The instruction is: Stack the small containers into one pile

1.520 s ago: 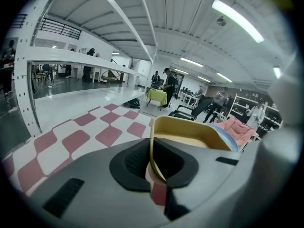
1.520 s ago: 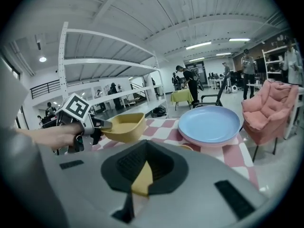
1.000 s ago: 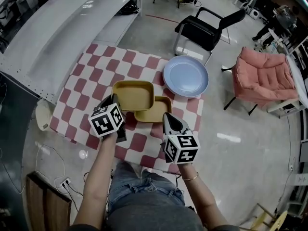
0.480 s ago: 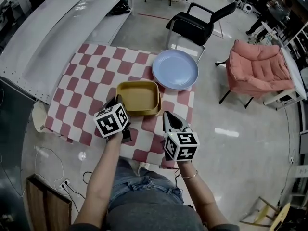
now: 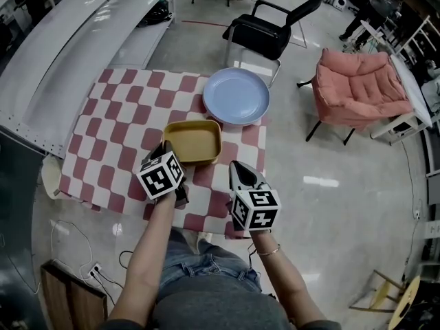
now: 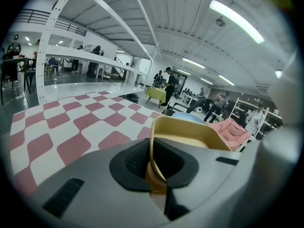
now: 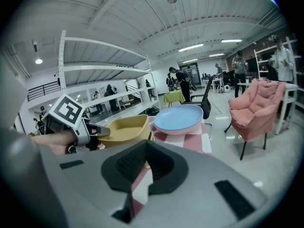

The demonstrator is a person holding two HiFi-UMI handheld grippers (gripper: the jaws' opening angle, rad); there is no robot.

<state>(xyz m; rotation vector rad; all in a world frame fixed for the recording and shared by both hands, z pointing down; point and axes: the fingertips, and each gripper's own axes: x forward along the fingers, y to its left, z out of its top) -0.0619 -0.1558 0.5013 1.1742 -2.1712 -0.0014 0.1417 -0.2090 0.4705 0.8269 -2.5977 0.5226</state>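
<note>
The yellow container (image 5: pixel 194 141) sits on the checked cloth (image 5: pixel 113 126), just on the person's side of the blue plate (image 5: pixel 236 96). The left gripper (image 5: pixel 167 148) pinches its near rim. The right gripper (image 5: pixel 236 166), farther from the plate, has its fingers pressed together with nothing between them.

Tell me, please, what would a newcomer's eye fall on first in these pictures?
The red-and-white checkered cloth stands out, with a yellow container near its middle whose near rim the left gripper pinches. A blue plate lies at the cloth's far right corner, and the right gripper hovers empty near the front edge.
</note>
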